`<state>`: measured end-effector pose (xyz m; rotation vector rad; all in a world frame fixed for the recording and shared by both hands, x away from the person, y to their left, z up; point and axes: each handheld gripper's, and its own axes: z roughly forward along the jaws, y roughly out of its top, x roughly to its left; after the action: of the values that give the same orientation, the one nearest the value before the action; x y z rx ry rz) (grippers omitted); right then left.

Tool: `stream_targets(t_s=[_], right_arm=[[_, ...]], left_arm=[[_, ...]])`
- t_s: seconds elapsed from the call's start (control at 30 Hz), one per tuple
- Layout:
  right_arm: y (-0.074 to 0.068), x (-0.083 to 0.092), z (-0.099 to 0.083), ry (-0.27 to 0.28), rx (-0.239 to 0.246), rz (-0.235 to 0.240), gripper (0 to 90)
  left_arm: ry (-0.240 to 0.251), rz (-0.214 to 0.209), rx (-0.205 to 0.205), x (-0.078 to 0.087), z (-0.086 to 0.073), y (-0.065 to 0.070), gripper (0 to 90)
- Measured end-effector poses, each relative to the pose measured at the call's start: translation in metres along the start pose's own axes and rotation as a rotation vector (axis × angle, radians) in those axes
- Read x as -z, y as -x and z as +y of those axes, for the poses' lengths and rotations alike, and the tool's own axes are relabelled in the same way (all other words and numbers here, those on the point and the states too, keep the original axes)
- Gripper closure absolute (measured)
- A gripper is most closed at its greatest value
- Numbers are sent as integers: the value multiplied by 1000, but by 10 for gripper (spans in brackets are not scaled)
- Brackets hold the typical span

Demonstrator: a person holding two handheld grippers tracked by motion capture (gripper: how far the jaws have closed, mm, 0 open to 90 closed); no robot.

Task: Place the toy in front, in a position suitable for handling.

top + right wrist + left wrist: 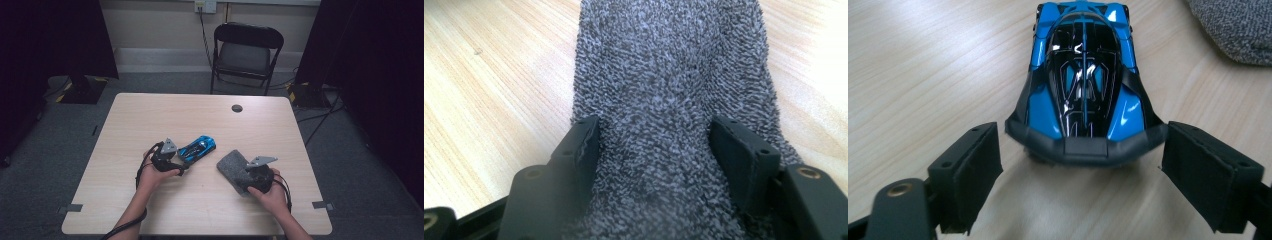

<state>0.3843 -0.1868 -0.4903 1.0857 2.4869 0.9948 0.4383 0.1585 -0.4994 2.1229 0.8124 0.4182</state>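
A blue and black toy car (pixel 198 147) (pixel 1083 85) lies on the wooden table (pixel 150 120), pointing away to the right. My left gripper (pixel 183 164) (pixel 1083 132) is open wide, with one pad on each side of the car's near end and no squeeze to be seen. To the right of the car lies a grey terry cloth (pixel 233 166) (pixel 674 65). My right gripper (pixel 246 173) (pixel 656 125) sits on the cloth's near part, and the fabric is bunched into a ridge between its pads, which press on it from both sides.
A black folding chair (pixel 247 50) stands beyond the far table edge. A dark cable hole (pixel 237 108) sits in the tabletop's far middle. Dark curtains flank the room, and cables and a stand base (pixel 82 90) lie on the floor.
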Motion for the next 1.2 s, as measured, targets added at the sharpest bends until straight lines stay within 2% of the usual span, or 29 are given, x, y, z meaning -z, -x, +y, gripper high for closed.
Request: stream_targets(t_s=[0.1, 0.17, 0.23, 0.43, 0.47, 0.5, 0.53, 0.77, 0.87, 1.03, 1.1, 1.2], right_arm=[[0, 0, 0, -3, -1, 1, 376], [0, 0, 0, 0, 1, 1, 376], [0, 0, -1, 5, 0, 1, 377], [1, -1, 1, -3, 5, 4, 394], [1, -1, 2, -4, 4, 2, 399], [0, -1, 2, 0, 2, 1, 418], [0, -1, 1, 6, 0, 1, 456], [-3, -2, 3, 17, -13, 19, 684], [-5, -3, 4, 22, -16, 6, 712], [-5, -3, 6, 14, -47, 10, 744], [-5, -4, 6, 14, -46, 10, 751], [-2, -4, 8, 8, -60, 29, 758]], left_arm=[[-41, 4, -2, -9, 2, 3, 159], [-24, 3, -3, -12, 5, 3, 156], [-44, 29, -8, -14, 7, 4, 157], [-60, 17, -11, -19, 9, 6, 161], [-54, 19, 3, -19, 9, 6, 174], [-48, 26, 9, -18, 9, 4, 226], [-46, 21, 16, -18, 9, 5, 239], [-48, 10, 24, -18, 8, 4, 242], [-52, 8, 21, -18, 8, 3, 242], [-59, 5, 17, -17, 8, 2, 241], [-59, 5, 16, -17, 8, 2, 242], [-55, 2, 21, -17, 8, 2, 242]])
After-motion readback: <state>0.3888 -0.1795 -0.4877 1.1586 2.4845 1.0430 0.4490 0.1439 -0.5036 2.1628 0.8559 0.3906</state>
